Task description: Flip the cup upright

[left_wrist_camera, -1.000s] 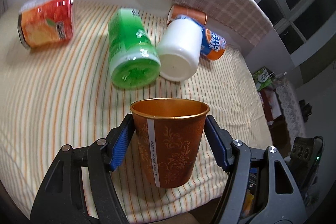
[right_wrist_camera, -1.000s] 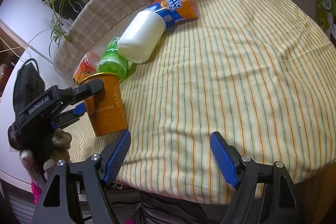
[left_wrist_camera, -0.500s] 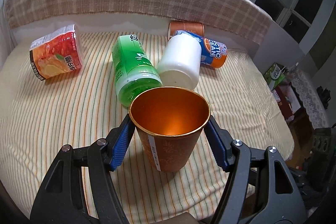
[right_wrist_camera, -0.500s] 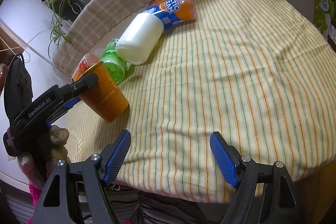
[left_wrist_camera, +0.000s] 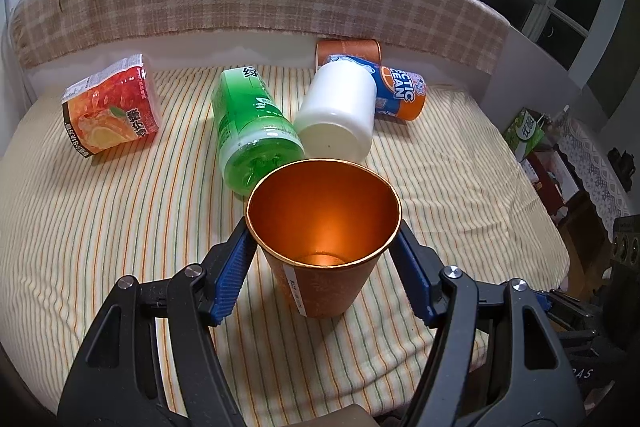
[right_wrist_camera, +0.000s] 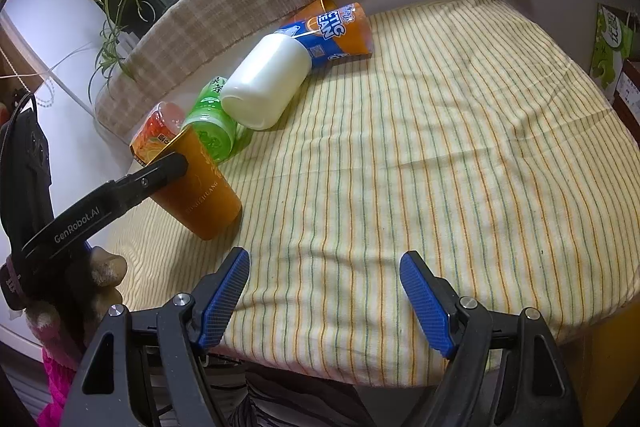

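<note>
Copper-orange paper cup sits clamped between the blue pads of my left hand-held gripper, pinched just under its rim, mouth tipped back toward me and its base low over the striped cloth. To finish well I judge I should roll my wrist until the rim is level, lower the base flat onto the cloth, and only then ease the jaws apart, keeping clear of the green bottle lying just behind.

My left wrist view looks straight down into the cup, so its lean is hard to read. From the right wrist view the cup is plainly slanted, base toward the middle of the cloth. My right hand-held gripper hangs open and empty near the front edge.
</note>
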A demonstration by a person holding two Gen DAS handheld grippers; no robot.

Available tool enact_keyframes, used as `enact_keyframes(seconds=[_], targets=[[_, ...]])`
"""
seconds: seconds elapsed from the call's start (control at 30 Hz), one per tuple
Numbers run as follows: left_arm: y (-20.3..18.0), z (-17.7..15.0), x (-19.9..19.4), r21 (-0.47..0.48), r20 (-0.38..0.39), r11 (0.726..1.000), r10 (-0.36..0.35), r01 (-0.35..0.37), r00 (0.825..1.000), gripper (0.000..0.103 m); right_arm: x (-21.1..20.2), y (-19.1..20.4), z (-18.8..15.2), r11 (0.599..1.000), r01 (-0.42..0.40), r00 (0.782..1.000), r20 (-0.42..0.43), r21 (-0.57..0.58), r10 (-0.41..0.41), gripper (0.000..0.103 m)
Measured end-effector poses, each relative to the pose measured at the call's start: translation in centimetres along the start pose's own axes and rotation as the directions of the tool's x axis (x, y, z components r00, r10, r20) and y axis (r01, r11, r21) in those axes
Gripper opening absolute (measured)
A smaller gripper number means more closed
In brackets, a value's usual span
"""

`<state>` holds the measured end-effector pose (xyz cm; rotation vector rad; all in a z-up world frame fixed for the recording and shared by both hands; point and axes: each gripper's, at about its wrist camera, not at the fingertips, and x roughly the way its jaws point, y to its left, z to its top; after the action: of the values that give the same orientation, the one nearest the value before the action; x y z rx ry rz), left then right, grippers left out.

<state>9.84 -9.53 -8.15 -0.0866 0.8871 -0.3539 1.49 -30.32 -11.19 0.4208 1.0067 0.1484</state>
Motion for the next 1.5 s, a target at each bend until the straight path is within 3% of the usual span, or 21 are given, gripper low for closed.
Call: enact_keyframes(seconds=[0.37,0.5,0.83,1.0,1.13,1.23,1.3,1.37,1.47,1.5], targets=[[0.3,-0.8,-0.6,-0.007,-0.013,1.000,-0.023,0.023,1.000,0.070,-0.1,0.5,-0.2,1.000,0.000,1.000,0.001,-0.016,0.000,0.080],[0.2,-1.2,-0.7,-0.007,-0.030,0.999,-0.041,0.040,0.999,0.082,-0.3,0.9,-0.3,1.000,0.005,1.000,0.007,-0.027,-0.005,0.080],[1.0,-2.7,-1.6,-0.015,-0.051,0.999,-0.045,0.044,0.998,0.082,-1.5,2.0,-0.3,0.996,0.040,0.998,0.056,-0.074,-0.036,0.080],[1.5,-3.9,-3.4,-0.016,-0.016,0.999,-0.030,0.029,0.999,0.082,-2.4,3.1,-0.2,0.989,0.090,0.991,0.110,-0.113,-0.078,0.083],[1.8,-4.7,-6.0,-0.006,0.062,1.000,0.013,-0.013,0.998,0.082,-3.4,3.8,0.1,0.979,0.145,0.977,0.175,-0.141,-0.120,0.085],[2.0,-5.0,-8.2,-0.005,0.146,0.998,0.065,-0.065,0.987,0.083,-4.3,4.5,0.1,0.967,0.196,0.960,0.231,-0.163,-0.156,0.087],[2.1,-5.1,-9.5,-0.011,0.199,0.995,0.096,-0.096,0.975,0.092,-4.8,5.0,0.1,0.958,0.229,0.947,0.268,-0.174,-0.177,0.092],[2.2,-5.3,-11.0,-0.022,0.265,0.992,0.126,-0.125,0.956,0.100,-5.3,5.5,0.1,0.950,0.253,0.934,0.301,-0.182,-0.192,0.093],[1.9,-5.5,-13.0,-0.024,0.351,0.985,0.166,-0.168,0.922,0.101,-5.9,6.4,0.0,0.937,0.290,0.914,0.346,-0.196,-0.211,0.094],[1.8,-5.5,-13.3,-0.020,0.361,0.984,0.172,-0.177,0.916,0.101,-6.1,6.7,0.0,0.932,0.302,0.907,0.361,-0.202,-0.216,0.099]])
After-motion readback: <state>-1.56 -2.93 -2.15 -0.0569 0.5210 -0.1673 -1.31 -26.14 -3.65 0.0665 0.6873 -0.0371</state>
